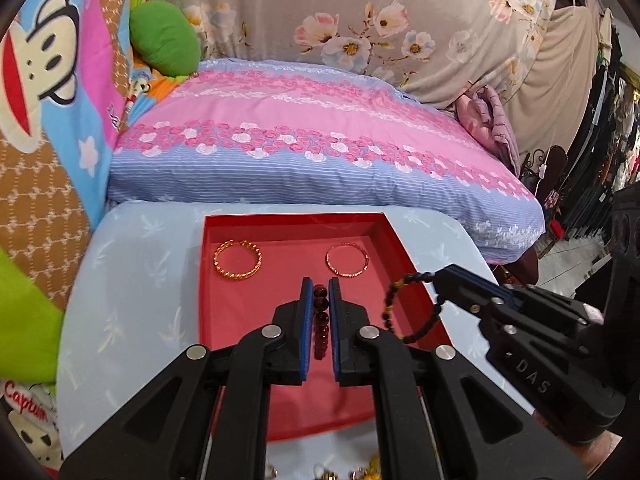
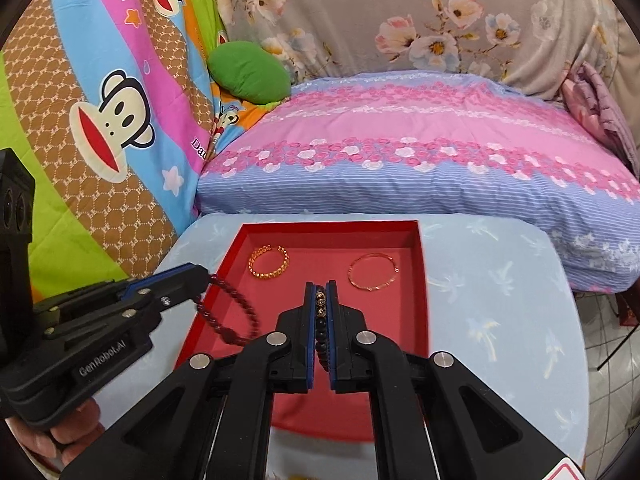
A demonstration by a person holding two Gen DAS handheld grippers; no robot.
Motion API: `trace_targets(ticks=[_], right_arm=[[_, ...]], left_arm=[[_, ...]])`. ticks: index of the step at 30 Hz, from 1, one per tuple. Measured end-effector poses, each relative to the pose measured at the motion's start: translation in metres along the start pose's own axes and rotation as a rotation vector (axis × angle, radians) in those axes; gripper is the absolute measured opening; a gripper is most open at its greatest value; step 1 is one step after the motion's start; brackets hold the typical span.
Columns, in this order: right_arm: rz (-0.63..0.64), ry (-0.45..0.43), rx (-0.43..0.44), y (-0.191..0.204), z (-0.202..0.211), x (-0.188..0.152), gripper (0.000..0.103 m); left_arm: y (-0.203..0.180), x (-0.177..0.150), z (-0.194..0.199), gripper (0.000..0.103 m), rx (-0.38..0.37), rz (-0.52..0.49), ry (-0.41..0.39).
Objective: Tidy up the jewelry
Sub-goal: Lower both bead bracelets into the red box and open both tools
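Observation:
A red tray [image 1: 384,236] [image 2: 421,264] lies on the pale blue table. Inside it at the far end are a twisted gold bangle [image 1: 237,260] [image 2: 269,261] on the left and a thin rose-gold bangle [image 1: 346,260] [image 2: 373,272] on the right. My left gripper [image 1: 320,284] [image 2: 202,274] is shut on a dark red bead bracelet [image 1: 321,320] [image 2: 234,316], which hangs above the tray's left side. My right gripper [image 2: 321,286] [image 1: 440,278] is shut on a black bead bracelet [image 2: 321,320] [image 1: 394,312] with a few gold beads, held over the tray's right rim.
The table [image 1: 132,280] [image 2: 500,300] has a pink-and-blue floral pillow [image 1: 320,148] behind it and a cartoon-monkey quilt [image 2: 112,120] to the left. A green cushion [image 1: 164,38] lies at the back. More small jewelry [image 1: 372,470] shows at the near table edge.

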State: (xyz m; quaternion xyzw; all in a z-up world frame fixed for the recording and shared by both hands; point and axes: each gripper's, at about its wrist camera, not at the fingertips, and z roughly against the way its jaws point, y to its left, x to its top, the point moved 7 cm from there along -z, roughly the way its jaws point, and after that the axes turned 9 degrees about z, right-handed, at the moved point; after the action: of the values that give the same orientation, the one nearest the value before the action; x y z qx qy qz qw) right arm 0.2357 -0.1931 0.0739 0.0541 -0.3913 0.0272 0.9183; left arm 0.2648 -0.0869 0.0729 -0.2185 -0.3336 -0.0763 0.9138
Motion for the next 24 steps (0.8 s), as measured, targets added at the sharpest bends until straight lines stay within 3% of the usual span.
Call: trace_targets(ticks=[4, 8, 20, 22, 24], right_arm=[[-0.032, 0.045, 0.042, -0.002, -0.038, 0.001, 0.005], [-0.043, 0.101, 0.032, -0.009, -0.071, -0.011, 0.005], [-0.024, 0.185, -0.101, -0.039, -0.105, -0.034, 0.005], [-0.013, 0.178, -0.124, -0.041, -0.105, -0.034, 0.011], [-0.006, 0.166, -0.138, -0.041, -0.101, -0.034, 0.021]], left_arm=[[0.014, 0.004, -0.034, 0.007, 0.018, 0.010, 0.028], [0.034, -0.003, -0.068, 0.007, 0.059, 0.014, 0.079], [0.069, -0.017, -0.091, 0.009, 0.224, -0.032, 0.105], [0.072, -0.017, -0.091, 0.010, 0.236, -0.027, 0.097], [0.073, -0.017, -0.089, 0.021, 0.245, -0.032, 0.082]])
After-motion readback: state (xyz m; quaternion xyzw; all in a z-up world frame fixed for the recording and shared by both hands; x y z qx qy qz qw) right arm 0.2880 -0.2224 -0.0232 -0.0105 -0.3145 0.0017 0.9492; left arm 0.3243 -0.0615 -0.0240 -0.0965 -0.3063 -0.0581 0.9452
